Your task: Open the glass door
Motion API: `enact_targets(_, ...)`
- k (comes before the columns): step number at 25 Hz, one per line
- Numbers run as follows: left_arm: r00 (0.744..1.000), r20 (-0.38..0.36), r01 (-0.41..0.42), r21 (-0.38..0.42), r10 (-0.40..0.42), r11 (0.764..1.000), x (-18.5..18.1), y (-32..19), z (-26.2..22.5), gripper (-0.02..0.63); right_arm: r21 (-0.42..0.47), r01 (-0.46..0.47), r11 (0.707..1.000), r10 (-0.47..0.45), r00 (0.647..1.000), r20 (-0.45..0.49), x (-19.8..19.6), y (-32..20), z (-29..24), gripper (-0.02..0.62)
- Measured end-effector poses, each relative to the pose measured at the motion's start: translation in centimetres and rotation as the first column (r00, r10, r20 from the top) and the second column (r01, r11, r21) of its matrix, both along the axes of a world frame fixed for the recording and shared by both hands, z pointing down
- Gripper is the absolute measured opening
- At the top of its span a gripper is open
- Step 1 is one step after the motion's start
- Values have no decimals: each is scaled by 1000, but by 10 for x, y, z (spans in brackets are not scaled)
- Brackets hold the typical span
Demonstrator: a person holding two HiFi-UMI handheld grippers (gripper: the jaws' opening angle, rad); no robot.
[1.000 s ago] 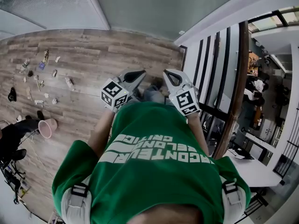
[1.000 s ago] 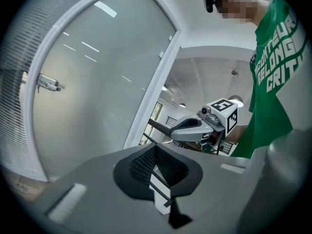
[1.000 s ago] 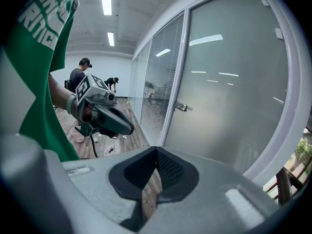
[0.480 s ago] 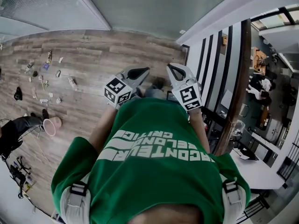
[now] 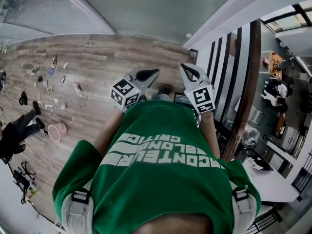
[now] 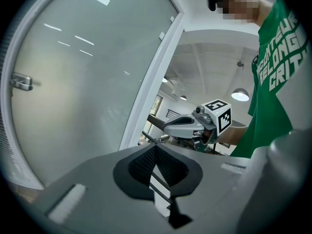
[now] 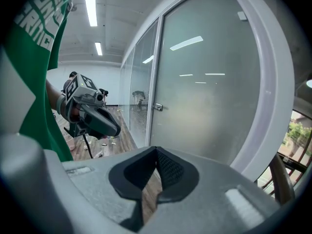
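The frosted glass door [image 5: 161, 9] stood on the far side in front of me, closed as far as I could judge, and its white frame ran down to the wooden floor [image 5: 97, 57]. Its small metal handle [image 7: 157, 107] sat at the left edge of the pane, well apart from both tools. My left gripper [image 5: 156, 72] and right gripper [image 5: 183, 66] were side by side near my chest, each with its jaws pressed together on nothing. I judged the step to be the approach. I should come closer, spread one gripper's jaws before reaching, set them squarely around the handle, and only then move the door along its swing. Small scattered objects [image 5: 48, 77] and a pink bucket [image 5: 57, 131] lay on the floor at the left.
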State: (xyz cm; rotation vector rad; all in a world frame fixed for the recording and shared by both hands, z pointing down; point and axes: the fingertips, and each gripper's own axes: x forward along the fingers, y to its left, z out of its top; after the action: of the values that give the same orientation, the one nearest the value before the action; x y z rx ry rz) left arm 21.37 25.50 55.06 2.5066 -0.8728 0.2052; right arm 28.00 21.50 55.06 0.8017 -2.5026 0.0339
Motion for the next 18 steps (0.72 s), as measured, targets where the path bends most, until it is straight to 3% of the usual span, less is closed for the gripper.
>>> enact_targets(18,998,15,56,-13,-56,998,37,-35,8,17,-6,50,999,-50,999,7,41,-44,9,-7)
